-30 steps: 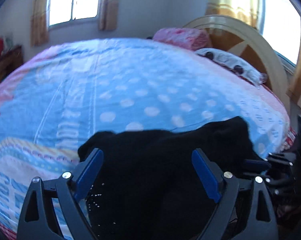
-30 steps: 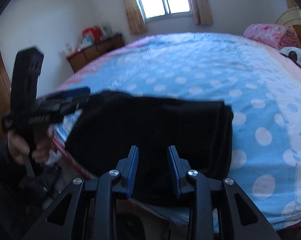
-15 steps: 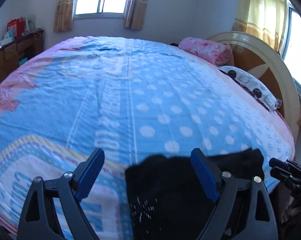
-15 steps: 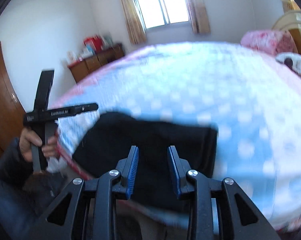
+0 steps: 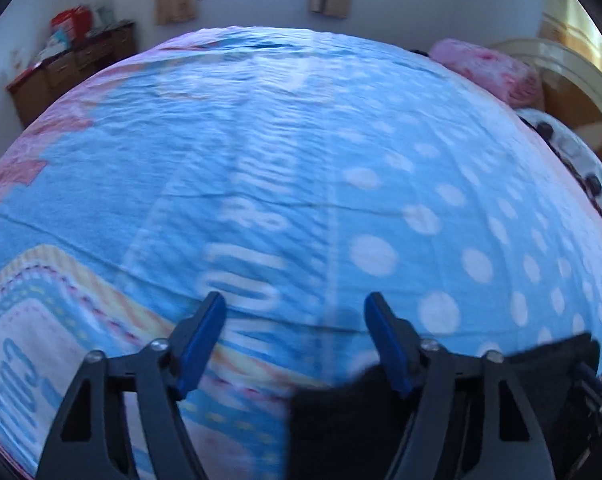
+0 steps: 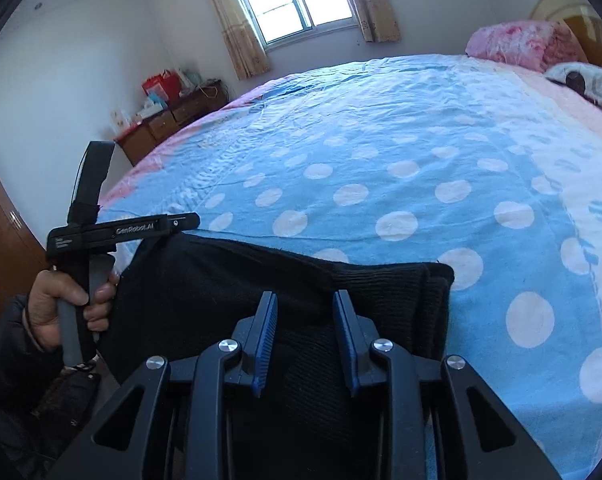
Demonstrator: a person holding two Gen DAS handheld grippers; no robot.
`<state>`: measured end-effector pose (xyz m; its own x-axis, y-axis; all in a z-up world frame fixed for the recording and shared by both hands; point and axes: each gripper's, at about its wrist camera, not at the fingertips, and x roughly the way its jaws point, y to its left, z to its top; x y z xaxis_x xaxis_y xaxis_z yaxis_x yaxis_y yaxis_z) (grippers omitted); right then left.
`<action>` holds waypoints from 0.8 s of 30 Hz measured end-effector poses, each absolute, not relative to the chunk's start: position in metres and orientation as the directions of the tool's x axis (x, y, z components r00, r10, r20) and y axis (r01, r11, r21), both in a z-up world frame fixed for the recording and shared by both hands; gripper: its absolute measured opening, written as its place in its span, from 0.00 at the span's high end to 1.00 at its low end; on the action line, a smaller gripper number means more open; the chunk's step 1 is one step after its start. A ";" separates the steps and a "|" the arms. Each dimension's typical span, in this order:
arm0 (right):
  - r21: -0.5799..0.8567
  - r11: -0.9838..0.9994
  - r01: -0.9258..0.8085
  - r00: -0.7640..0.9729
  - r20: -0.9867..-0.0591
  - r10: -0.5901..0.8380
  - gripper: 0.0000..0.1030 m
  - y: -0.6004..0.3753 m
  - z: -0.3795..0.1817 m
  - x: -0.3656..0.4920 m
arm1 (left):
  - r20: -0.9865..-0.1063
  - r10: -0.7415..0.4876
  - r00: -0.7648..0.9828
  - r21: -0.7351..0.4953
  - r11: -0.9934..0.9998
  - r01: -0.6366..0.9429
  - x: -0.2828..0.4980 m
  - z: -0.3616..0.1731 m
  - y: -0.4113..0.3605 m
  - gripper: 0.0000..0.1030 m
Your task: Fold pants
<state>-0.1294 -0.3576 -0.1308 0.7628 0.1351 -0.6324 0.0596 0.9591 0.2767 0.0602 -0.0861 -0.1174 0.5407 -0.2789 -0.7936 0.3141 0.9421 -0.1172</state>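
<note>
Right wrist view: black ribbed pants (image 6: 285, 280) lie folded, seemingly unclamped between right gripper (image 6: 305, 336) fingers; left fingers closing, empty.

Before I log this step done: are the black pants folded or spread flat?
Folded. The black pants lie as a compact block at the bed's near edge, with stacked layers showing at their right end.

- Daylight enters through the window (image 6: 287, 4) ahead of my right gripper (image 6: 305, 334); its panes are blown out white.
- Bedspread (image 6: 401, 136) evenly lit, cool blue cast, only soft shadows.
- Black pants (image 6: 205, 284) under my right fingers show little detail.
- Left view motion-blurred: the bedspread print ahead of my left gripper (image 5: 295, 340) is smeared.
- Fisheye bending and dark vignette at both views' corners.
</note>
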 end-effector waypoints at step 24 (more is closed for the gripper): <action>0.260 0.893 -0.369 0.410 -0.816 0.407 0.69 -0.201 -0.116 0.041 | -0.747 -0.495 0.444 -0.161 0.783 0.601 -0.056 -0.139 -0.066 0.28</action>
